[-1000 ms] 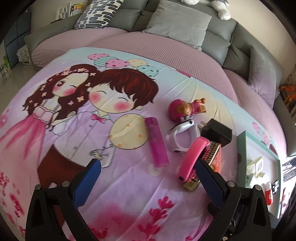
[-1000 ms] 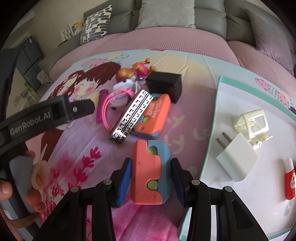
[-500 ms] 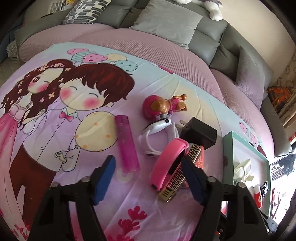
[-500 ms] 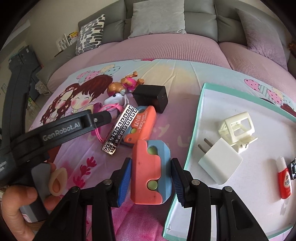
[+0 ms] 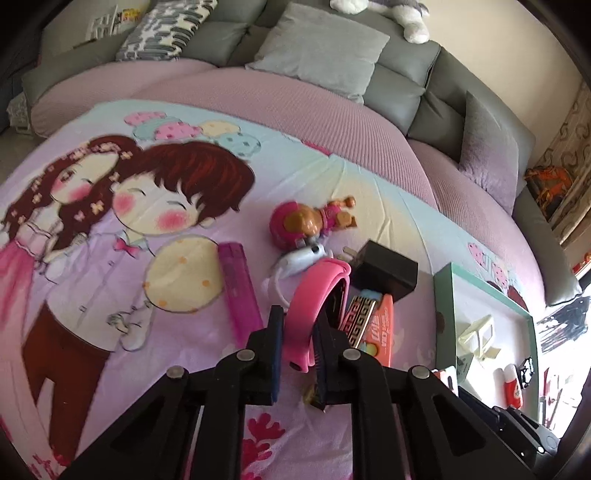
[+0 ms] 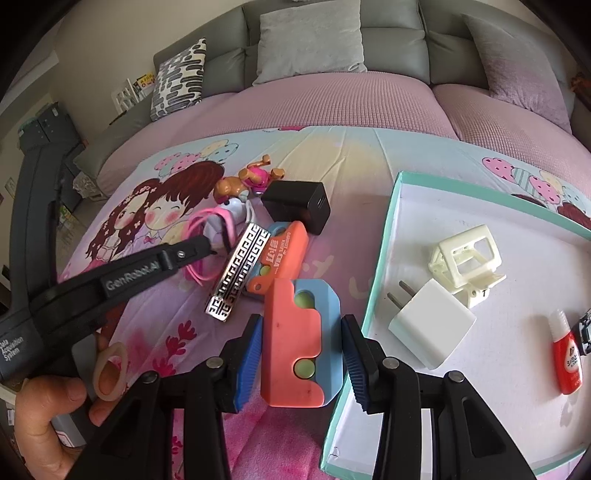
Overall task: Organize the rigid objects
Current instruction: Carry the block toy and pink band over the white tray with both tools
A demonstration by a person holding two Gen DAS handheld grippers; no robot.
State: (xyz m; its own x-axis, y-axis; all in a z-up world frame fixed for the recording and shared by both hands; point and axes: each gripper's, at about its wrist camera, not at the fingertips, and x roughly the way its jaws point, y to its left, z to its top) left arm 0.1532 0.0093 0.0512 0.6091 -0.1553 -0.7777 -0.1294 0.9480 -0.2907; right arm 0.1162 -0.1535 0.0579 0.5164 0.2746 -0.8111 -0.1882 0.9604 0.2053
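On the bed, the left gripper (image 5: 298, 341) is clenching a pink rubber wristband (image 5: 314, 306); the right gripper (image 6: 301, 356) is grasping a coral-and-blue plastic block (image 6: 297, 343). Four items are sitting in the teal-rimmed white tray (image 6: 380, 258), several remaining outside.

Grey sofa (image 5: 402, 62), cushions (image 6: 309, 38), perhaps plush (image 5: 380, 11)

You are in a home, in a living room; a grey sofa (image 5: 402, 70) curves round the back, with a grey cushion (image 5: 321, 48) and a patterned one (image 6: 179, 79) on it; a pink cover (image 6: 332, 107) lies over its seat; a cartoon sheet (image 5: 110, 206) spreads in front; a plush toy (image 5: 384, 11) sits on the sofa's back; toys and chargers lie about, and a shelf (image 6: 131, 94) stands beside the sofa.
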